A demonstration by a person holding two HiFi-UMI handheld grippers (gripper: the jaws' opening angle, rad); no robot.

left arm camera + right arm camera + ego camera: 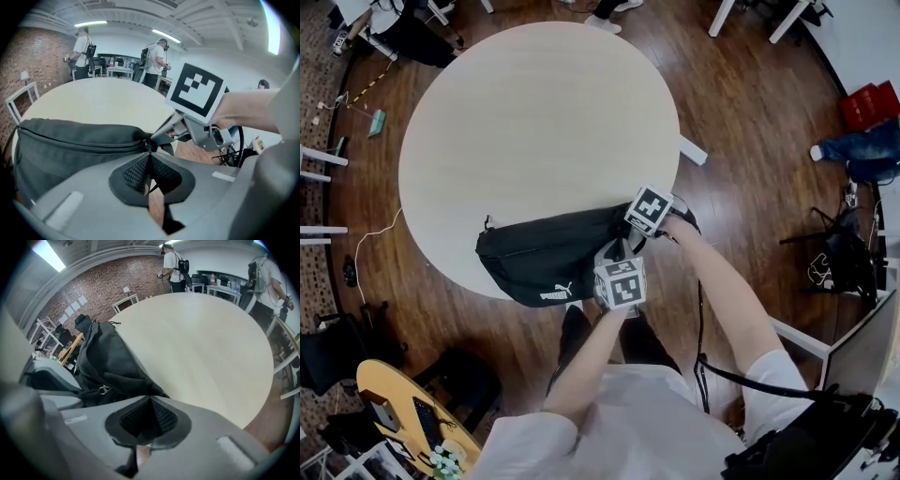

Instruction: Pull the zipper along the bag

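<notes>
Spanning the head view, the dark wooden floor (750,112) carries a round, pale worktop (534,112) that fills the upper centre of the frame. A black bag (544,253) lies on its side at the lower edge of the worktop, just below frame centre, with its lower part overhanging the rim and a white logo (555,294) near its bottom edge. Both tools meet at the right end of the bag. The right tool (151,399) comes in from the right of the frame, its right marker cube (649,208) above the bag's end. In the right gripper view its jaws are clenched, with the dark corner of the bag caught at their tips. The left tool (150,154) comes up from the bottom of the frame, its left marker cube (621,281) just below the bag's right end. The zipper (93,144) runs as a line along the top of the bag, from the left of the left gripper view to its centre. There the left tool's jaws are pressed together on the zipper pull (149,144), just beside the tips of the right tool.
</notes>
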